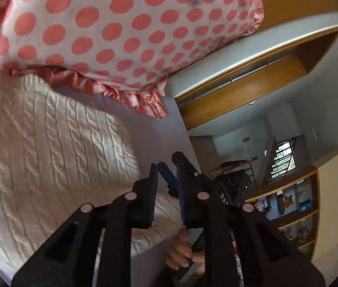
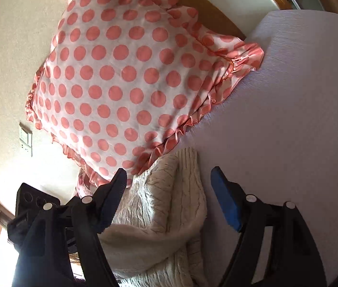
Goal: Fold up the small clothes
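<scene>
A cream cable-knit sweater [image 1: 49, 148] lies on the bed, partly folded; it also shows in the right wrist view [image 2: 164, 215]. My left gripper [image 1: 166, 167] hovers over the sweater's right edge, its fingers slightly apart and empty. The right gripper and the hand that holds it show just past it in the left wrist view [image 1: 188, 246]. My right gripper [image 2: 169, 177] is wide open above the sweater, one finger on each side of the knit. Nothing is held between its blue pads [image 2: 226, 203].
A white pillow with pink polka dots and a ruffle [image 2: 121, 76] lies just beyond the sweater, touching its far end. The pale bedsheet [image 2: 288, 119] stretches to the right. A wooden headboard, wardrobe [image 1: 252, 88] and shelves [image 1: 295, 205] stand behind.
</scene>
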A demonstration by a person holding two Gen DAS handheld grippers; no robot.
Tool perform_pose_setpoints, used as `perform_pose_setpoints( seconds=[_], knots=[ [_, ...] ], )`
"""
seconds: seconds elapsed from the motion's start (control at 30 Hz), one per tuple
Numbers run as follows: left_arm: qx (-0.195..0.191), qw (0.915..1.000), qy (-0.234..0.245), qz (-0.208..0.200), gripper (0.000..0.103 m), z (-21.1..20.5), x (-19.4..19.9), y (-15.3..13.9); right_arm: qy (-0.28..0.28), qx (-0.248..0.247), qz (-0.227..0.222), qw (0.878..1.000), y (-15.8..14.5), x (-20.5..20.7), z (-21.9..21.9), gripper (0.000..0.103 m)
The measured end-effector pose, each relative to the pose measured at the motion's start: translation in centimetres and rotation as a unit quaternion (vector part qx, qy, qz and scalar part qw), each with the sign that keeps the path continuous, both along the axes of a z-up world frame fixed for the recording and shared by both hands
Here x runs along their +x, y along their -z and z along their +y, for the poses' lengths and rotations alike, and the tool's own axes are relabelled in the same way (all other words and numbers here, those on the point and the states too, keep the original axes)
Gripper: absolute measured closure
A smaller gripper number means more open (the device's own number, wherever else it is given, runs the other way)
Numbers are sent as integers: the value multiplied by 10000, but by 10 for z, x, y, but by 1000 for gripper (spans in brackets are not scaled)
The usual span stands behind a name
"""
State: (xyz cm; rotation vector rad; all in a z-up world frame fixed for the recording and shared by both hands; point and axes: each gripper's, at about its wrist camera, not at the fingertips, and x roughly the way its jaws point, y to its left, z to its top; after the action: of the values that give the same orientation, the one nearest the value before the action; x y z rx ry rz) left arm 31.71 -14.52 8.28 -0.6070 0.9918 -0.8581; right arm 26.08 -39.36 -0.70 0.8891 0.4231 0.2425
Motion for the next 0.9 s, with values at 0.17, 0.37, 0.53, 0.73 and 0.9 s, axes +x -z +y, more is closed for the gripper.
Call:
perform_pose_setpoints(
  seconds=[0.17,0.37,0.53,0.73,0.9],
  knots=[
    [1137,9860,-173,-1206,67,62,-47,-31,-475,-349,-80,9982,-19,-16,20,38],
    [1899,9654,231,-1773,63,86,-99,-20,-710,-1753,-871,9781,-64,-90,63,38],
    [2806,9200,440,-2700,51,64,-139,0,-837,-3115,-626,9445,-64,-103,101,38],
    [3789,8573,580,-3437,45,10,-142,31,-1226,-3062,175,9439,-32,-55,109,72],
    [4285,8490,737,-3002,53,5,-114,68,-1128,-2654,327,9570,-22,-52,99,90]
  ],
)
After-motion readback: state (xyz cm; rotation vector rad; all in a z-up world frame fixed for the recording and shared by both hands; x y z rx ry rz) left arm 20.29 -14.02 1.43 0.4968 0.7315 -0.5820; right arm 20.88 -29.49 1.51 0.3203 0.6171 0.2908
